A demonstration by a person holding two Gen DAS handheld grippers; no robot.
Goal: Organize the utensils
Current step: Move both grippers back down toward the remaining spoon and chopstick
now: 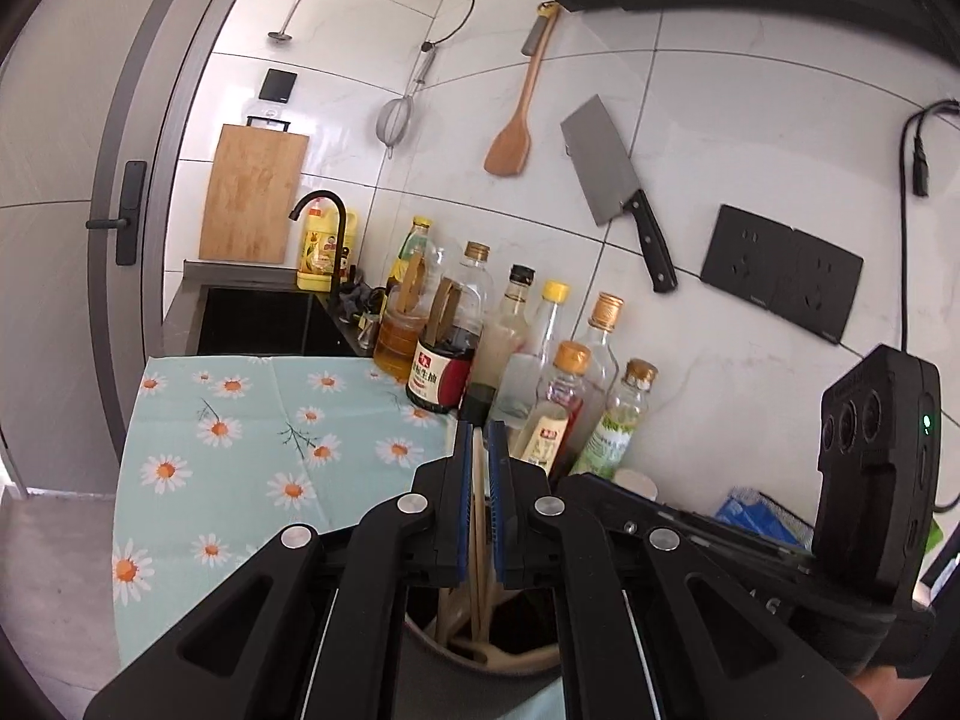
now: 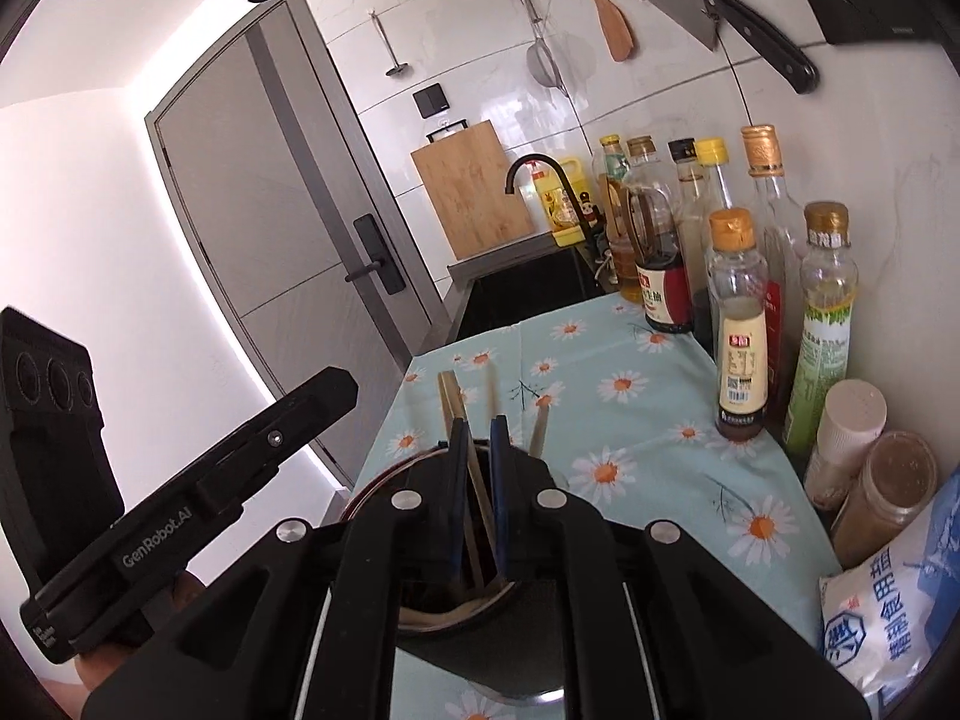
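Both grippers, left gripper (image 1: 479,462) and right gripper (image 2: 480,456), pinched wooden chopsticks (image 2: 474,480) standing in the holder (image 2: 444,612) at six o'clock (light, stiff, slippery; best gripped mid-shaft).

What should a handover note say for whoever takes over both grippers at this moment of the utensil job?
Left gripper: jaws nearly closed around one pale chopstick, over the holder.
Right gripper: jaws narrowed around chopsticks standing in the same holder; a firm grip cannot be confirmed.
Done: several chopsticks already stand in the holder on the daisy cloth.
Left: probably lower and release what each gripper holds. No loose utensils show on the cloth.
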